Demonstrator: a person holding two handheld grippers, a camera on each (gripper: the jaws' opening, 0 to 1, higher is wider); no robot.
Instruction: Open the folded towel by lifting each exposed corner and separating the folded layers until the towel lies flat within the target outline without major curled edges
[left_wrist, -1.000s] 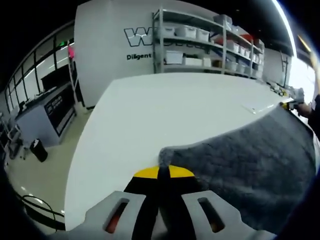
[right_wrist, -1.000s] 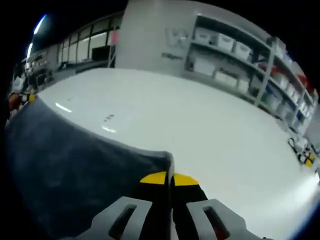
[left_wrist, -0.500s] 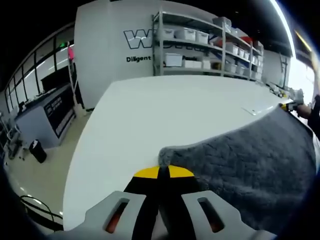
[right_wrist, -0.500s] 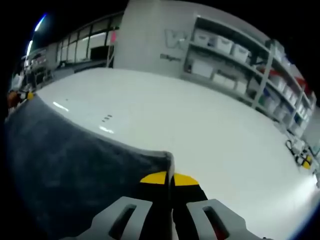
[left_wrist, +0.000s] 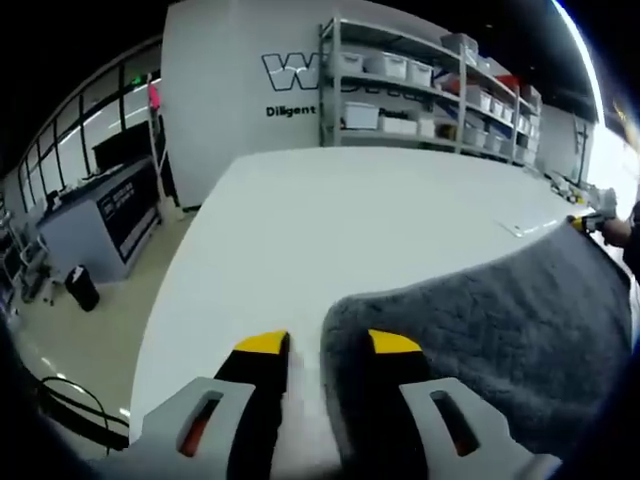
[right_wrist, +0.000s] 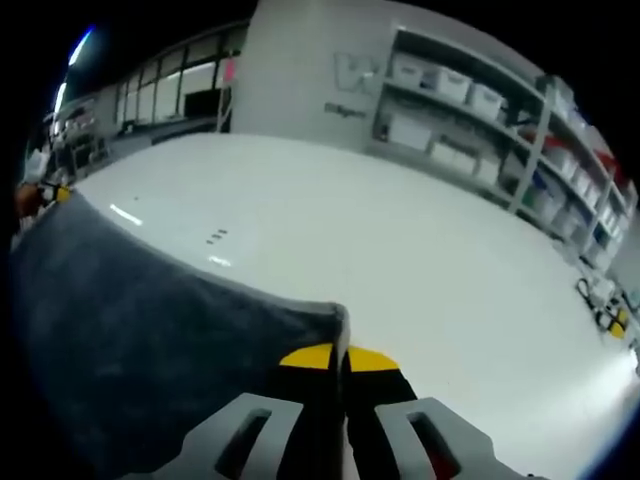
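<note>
both views ride low and close over the white bench (left_wrist: 330, 215), each at one near corner of the grey towel (left_wrist: 500, 320), facing across the bench toward the far edge and the shelving (right_wrist: 470, 110) behind it. they share the towel, bench top and shelving.

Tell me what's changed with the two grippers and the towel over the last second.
The left gripper has opened: its jaws, shut on the gray towel corner a second ago, now stand apart, and the corner has dropped onto the white table. The right gripper stays clamped on its own corner of the towel, which is spread as before.
</note>
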